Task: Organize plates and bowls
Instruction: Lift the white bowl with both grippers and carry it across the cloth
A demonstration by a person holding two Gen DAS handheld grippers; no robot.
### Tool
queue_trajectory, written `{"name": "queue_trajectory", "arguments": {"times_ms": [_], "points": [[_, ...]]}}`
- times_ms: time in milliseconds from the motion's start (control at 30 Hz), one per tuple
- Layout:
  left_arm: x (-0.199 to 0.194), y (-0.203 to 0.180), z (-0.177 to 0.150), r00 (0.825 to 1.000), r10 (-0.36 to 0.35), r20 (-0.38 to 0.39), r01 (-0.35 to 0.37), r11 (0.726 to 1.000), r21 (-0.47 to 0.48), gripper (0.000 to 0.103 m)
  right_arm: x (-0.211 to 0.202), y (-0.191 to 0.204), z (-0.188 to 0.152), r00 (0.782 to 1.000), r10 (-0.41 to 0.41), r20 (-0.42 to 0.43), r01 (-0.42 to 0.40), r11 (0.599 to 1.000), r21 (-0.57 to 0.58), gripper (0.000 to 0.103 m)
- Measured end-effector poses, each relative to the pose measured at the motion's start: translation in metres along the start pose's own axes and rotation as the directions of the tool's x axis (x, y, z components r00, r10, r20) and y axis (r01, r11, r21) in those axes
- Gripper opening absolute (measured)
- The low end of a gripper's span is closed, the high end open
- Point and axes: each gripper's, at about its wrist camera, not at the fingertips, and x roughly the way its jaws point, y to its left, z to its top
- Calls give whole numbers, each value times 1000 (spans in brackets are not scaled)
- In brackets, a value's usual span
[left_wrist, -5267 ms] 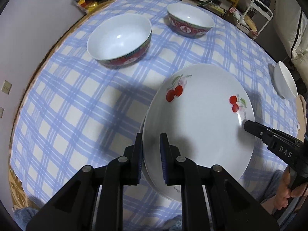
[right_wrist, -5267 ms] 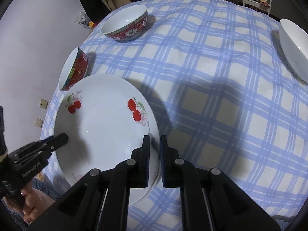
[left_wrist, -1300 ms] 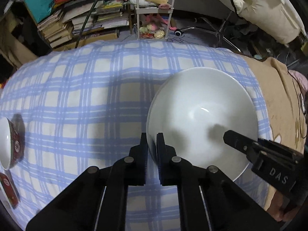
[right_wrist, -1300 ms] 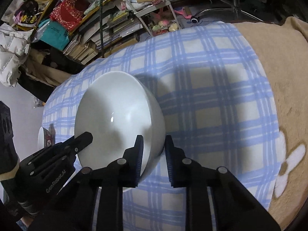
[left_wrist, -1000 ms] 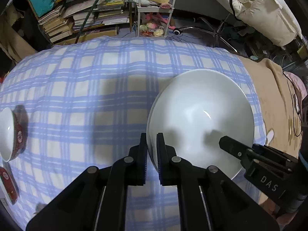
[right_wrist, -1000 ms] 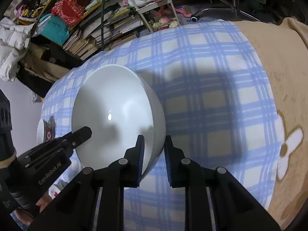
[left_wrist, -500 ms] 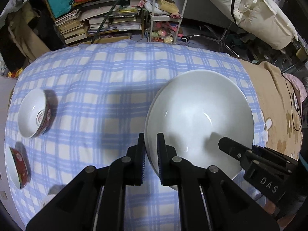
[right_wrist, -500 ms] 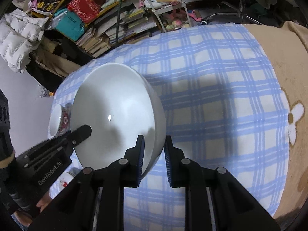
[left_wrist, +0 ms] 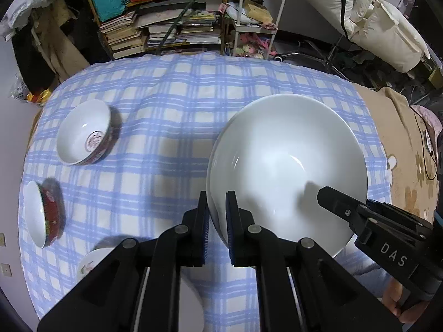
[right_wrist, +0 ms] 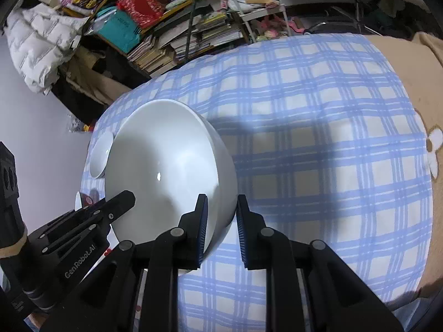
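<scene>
Together my left gripper and right gripper clench the white bowl's rim — left view alone shows a plate beside it.

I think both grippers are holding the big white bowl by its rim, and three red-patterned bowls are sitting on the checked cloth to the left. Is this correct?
Not quite: the left wrist view shows two red-patterned bowls, not three, one upright and one tipped on its side. The rest holds: the left gripper and the right gripper both clamp the rim of the big white bowl above the checked cloth.
</scene>
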Motion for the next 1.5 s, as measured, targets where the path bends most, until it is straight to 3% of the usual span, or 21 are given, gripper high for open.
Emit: {"name": "queue_trajectory", "arguments": {"times_ms": [533,800,1333,1500], "points": [[-20,53,-23,1000,18,18,-17,997,-81,10,12,52,-17,1000,9,-12,-10,996,-94,22],[-11,67,-26,1000,8,5,-7,995,-100,10,33,50,-25,997,45,-68,-50,996,-67,22],[35,66,-41,996,-29,-83,22,996,-87,10,64,41,-35,991,-46,-123,38,997,-68,22],[43,57,-48,997,9,-83,-13,998,-55,11,71,29,-39,988,-35,-148,31,999,-29,22]]}}
